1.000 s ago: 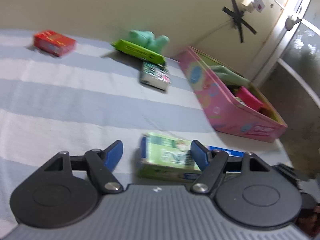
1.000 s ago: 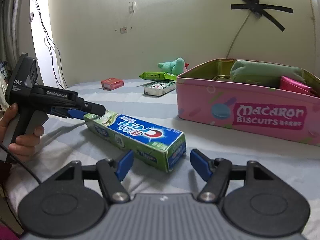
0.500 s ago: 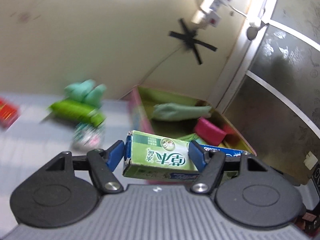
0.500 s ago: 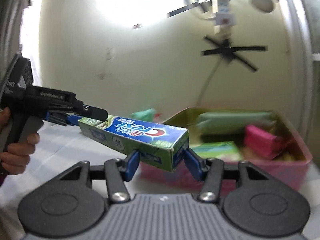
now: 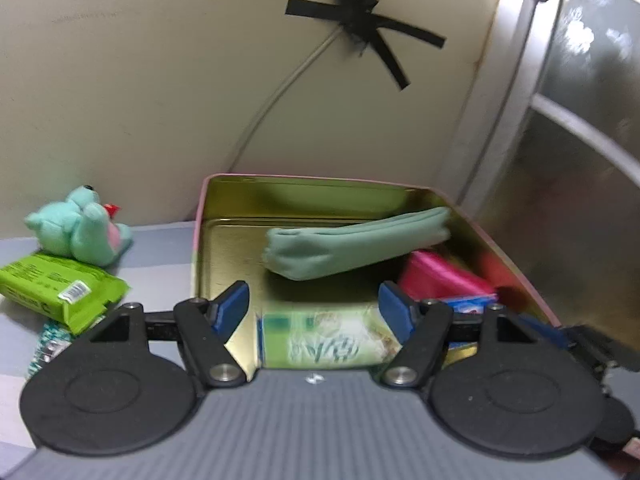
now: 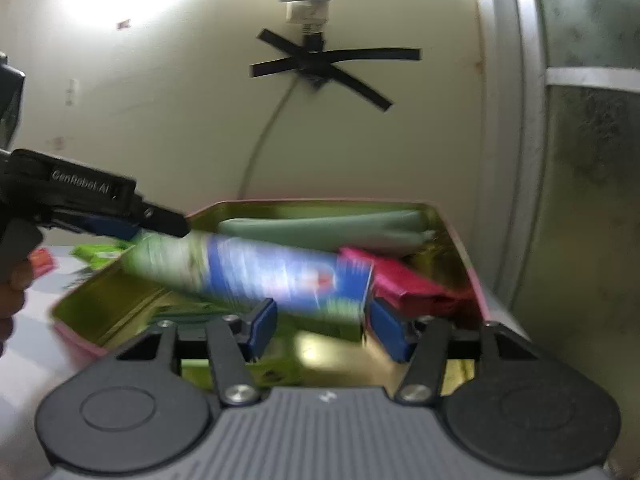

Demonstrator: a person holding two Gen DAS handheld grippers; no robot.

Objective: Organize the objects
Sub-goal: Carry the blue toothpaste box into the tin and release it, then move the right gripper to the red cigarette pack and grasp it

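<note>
Left wrist cam first: my left gripper (image 5: pixel 314 312) sits over the near edge of the pink tin (image 5: pixel 200 216), and the green end of the toothpaste box (image 5: pixel 328 340) is between the blue pads (image 5: pixel 230 308). There's a clear gap on the left side and the right pad looks just about touching, so the jaws are spread and opening, not really pinching it anymore. The box is blurry but it's down inside the tin, near side. Farther in there's a mint green pouch (image 5: pixel 356 248) lying across the tin and a pink packet (image 5: pixel 436 280) on the right. Left of the tin, out on the striped cloth (image 5: pixel 160 248), I've got a teal plush toy (image 5: pixel 80 232) leaning on a lime green packet (image 5: pixel 56 292). Right wrist cam: my right gripper (image 6: pixel 320 326) is over the tin too, toothpaste box smeared with motion blur, running from the left gripper at far left down toward my pads. The blue end hangs just above and between the fingertips (image 6: pixel 262 326), with daylight on the left side, so these jaws are opening as well, box between them but not squeezed as far as I can see. Pink packet is right beside the right pad, pouch lies along the far wall of the tin. My hand (image 6: pixel 14 292) on the left gripper's handle shows at the left edge.
</note>
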